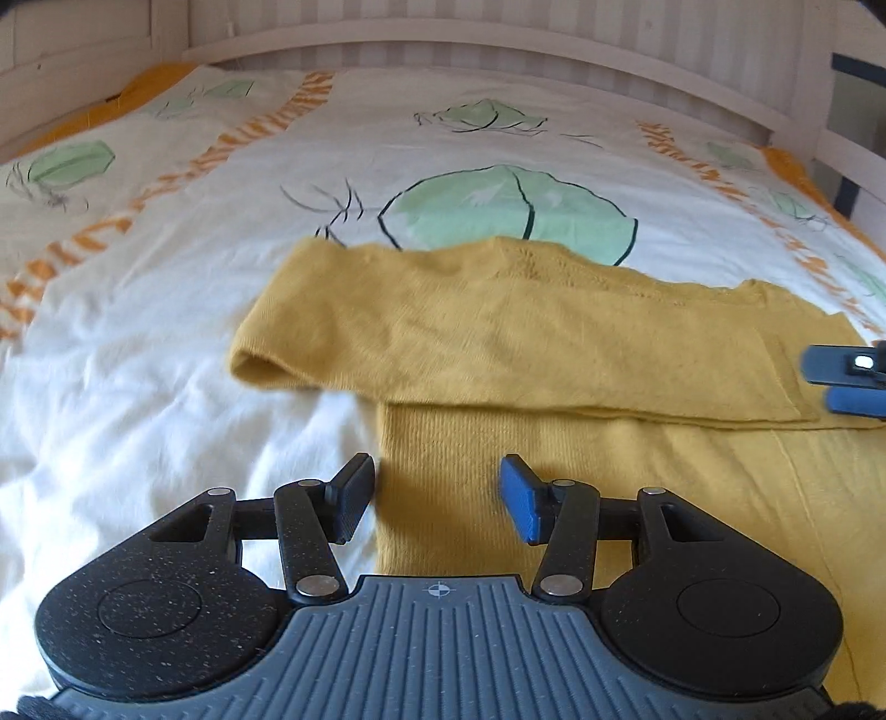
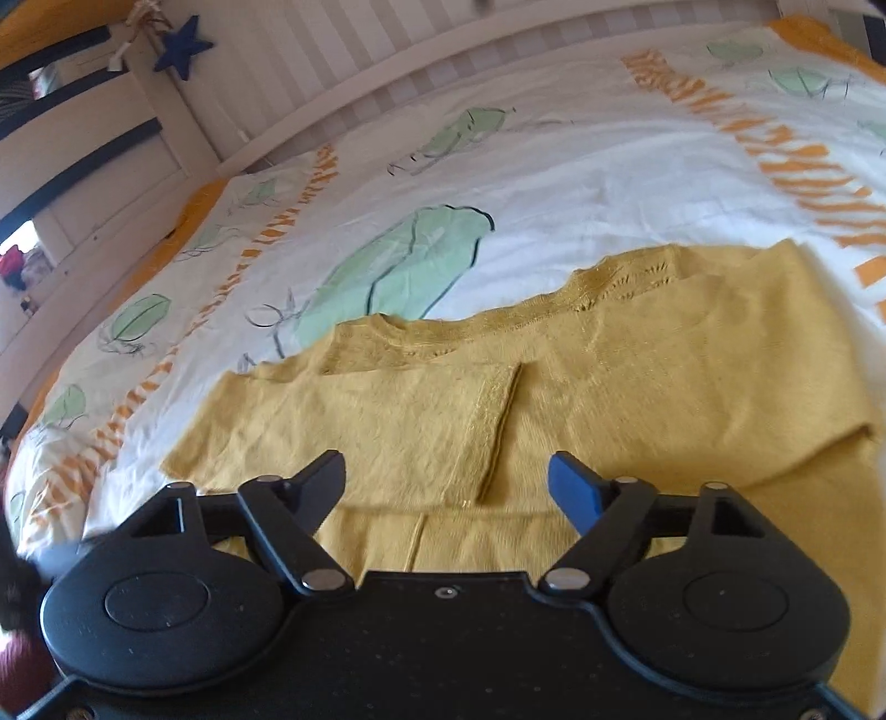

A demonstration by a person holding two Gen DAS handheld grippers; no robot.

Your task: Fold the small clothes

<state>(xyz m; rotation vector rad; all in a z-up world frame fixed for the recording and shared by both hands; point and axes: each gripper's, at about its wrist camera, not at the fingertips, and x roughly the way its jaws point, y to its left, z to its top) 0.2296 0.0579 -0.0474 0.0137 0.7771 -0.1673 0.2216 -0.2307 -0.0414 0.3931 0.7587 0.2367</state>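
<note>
Above the yellow sweater [image 1: 554,338], both tools angled downward.

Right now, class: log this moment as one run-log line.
stage: sleeves folded in | sweater flat on duvet | left gripper open, empty | right gripper open, empty

A bed with a pale wooden frame [image 1: 498,41] fills both views, spread with a white duvet cover [image 1: 138,376] printed with green leaf shapes and orange lettering bands. A mustard-yellow knitted garment [image 1: 554,332] lies flat on the cover at centre right of the left wrist view, its sleeves folded across its body.
</note>
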